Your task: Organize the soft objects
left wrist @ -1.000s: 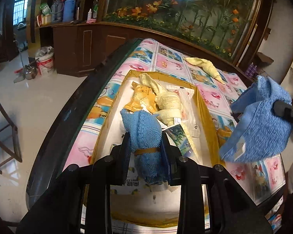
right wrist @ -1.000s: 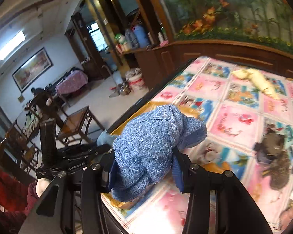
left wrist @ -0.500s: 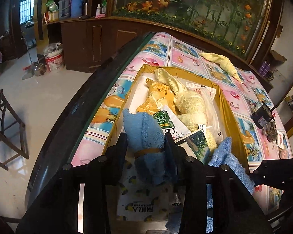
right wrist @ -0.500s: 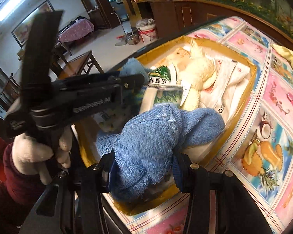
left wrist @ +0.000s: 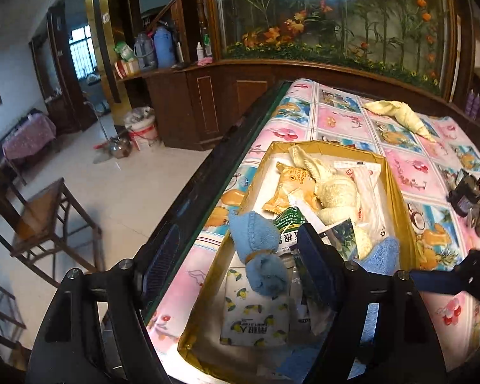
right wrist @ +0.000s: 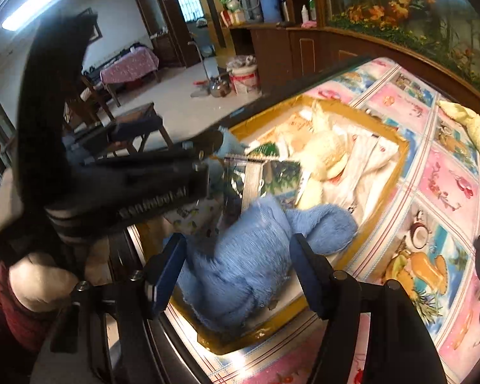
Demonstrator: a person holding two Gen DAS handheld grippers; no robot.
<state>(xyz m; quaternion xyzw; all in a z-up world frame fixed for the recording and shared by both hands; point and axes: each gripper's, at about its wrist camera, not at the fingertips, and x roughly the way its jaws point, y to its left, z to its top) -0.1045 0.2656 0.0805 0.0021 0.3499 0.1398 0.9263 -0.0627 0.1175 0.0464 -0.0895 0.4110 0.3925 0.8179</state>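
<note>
In the left wrist view, the left claw [left wrist: 230, 259] stood released, its jaws wide apart, with the small blue terry roll tied by a brown band [left wrist: 259, 256] lying loose between them inside the shallow yellow cardboard box [left wrist: 396, 185]. One cream plush rabbit [left wrist: 332, 192] and one orange snack packet [left wrist: 288, 188] lay farther in. A single pale yellow cloth [left wrist: 396, 113] remained out on the patterned surface [left wrist: 339, 118], well apart from the box.

In the right wrist view, the right claw [right wrist: 240, 272] was likewise released, and the large blue terry towel [right wrist: 256, 256] sat slumped in the box's near corner, between the jaws but ungripped. That made two blue pieces boxed and one yellow piece outside.

The towel bulged near the rim; I judged it could snag a withdrawing jaw and spill back out.
</note>
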